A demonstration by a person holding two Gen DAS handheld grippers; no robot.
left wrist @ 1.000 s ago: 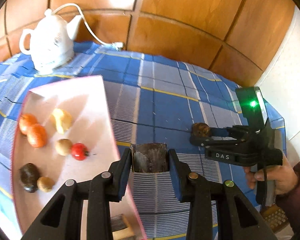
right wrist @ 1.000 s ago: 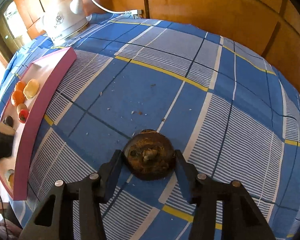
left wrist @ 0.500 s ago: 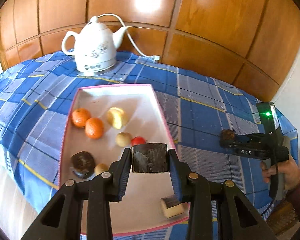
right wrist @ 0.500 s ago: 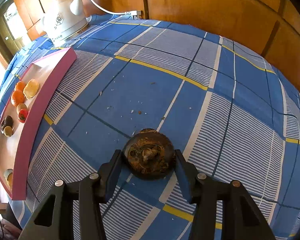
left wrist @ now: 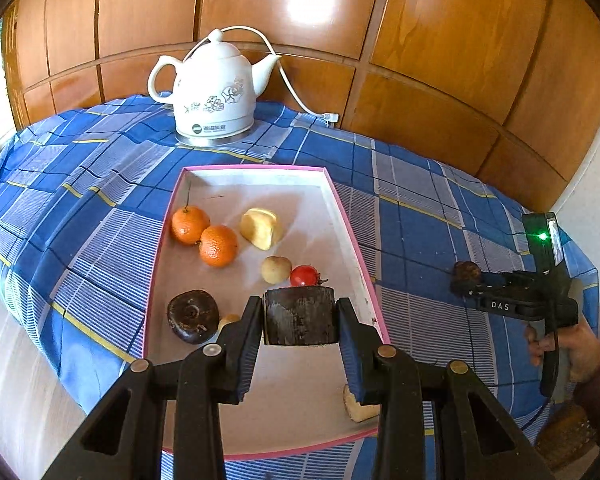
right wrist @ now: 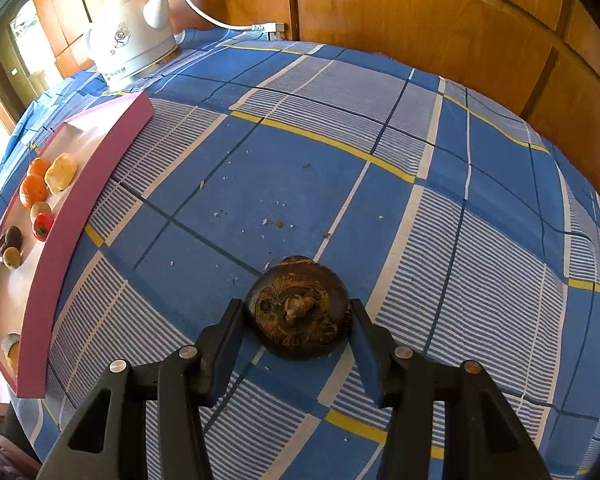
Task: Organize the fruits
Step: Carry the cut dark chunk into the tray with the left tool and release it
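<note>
Left gripper [left wrist: 300,316]: pads clamped on dark fruit chunk [left wrist: 300,315], flat cut faces sideways, above pink tray's [left wrist: 356,240] near end.
Right gripper [right wrist: 298,320]: jaws partly apart, straddling round brown fruit [right wrist: 298,306] on checked cloth [right wrist: 380,208], stem scar up; grip uncertain. "DAS" printed on body; hand [left wrist: 568,350] at trigger.
Kettle [left wrist: 216,88]: white, floral, logo unreadable.

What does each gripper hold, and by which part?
Left gripper: dark fruit chunk, by its two sides. Right gripper: round brown fruit, by its sides.

Home: wood-panelled wall [left wrist: 440,40], checked tablecloth [right wrist: 340,184], floral kettle [left wrist: 216,92] (corded).
</note>
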